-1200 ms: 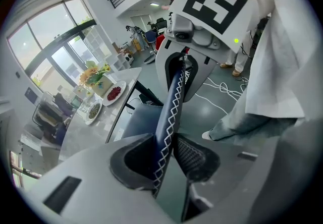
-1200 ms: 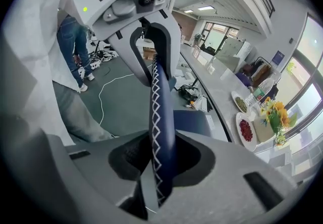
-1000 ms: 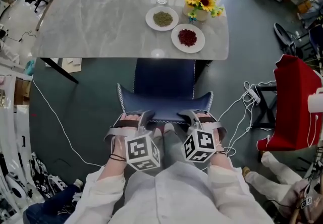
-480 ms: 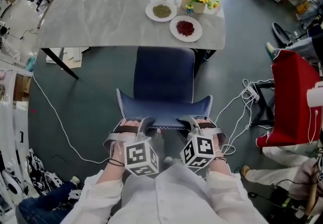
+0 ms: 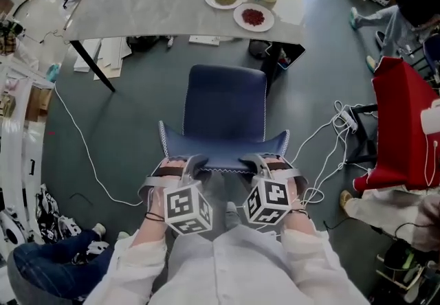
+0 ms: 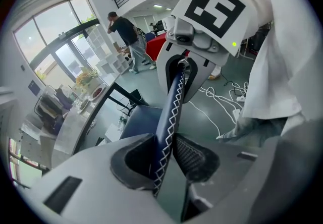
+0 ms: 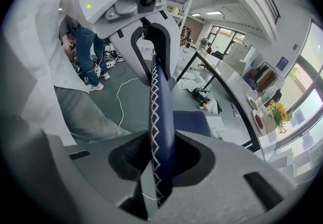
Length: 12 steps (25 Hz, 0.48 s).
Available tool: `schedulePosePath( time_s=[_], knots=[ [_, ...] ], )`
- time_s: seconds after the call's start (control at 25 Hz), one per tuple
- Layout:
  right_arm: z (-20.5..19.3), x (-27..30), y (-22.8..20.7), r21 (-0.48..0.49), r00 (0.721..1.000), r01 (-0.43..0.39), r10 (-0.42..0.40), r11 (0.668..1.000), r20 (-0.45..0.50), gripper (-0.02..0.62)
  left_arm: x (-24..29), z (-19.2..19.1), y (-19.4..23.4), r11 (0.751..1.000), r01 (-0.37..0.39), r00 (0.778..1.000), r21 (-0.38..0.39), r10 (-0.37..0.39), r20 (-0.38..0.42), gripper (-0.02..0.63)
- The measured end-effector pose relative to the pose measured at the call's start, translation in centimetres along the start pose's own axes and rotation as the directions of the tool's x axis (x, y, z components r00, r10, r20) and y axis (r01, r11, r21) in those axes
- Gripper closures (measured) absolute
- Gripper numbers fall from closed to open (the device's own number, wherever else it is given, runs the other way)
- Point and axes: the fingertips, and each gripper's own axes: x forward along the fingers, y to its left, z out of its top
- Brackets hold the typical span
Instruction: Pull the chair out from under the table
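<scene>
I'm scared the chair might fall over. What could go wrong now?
1. The left hand-held gripper and the right hand-held gripper pinch only the thin top edge of the chair. It might slip out of them, or tip backward if it is pulled hard.
2. White cables lie close beside the chair. A chair leg could snag one if the chair goes back or sideways.

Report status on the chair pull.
Left claw, right claw: both shut on chair backrest. Seat clear of table. Cables on floor to the sides.
</scene>
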Motion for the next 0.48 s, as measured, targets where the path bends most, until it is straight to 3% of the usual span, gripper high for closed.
schedulePosePath(
  time_s=[0.48],
  knots=[
    [-0.3, -3.8, 13.5, -0.046, 0.999, -0.029, 0.03, 0.999, 0.018, 0.502, -4.8, -1.3, -13.0, 0.997, -0.044, 0.998, -0.07, 0.042, -0.036, 0.486]
  ],
)
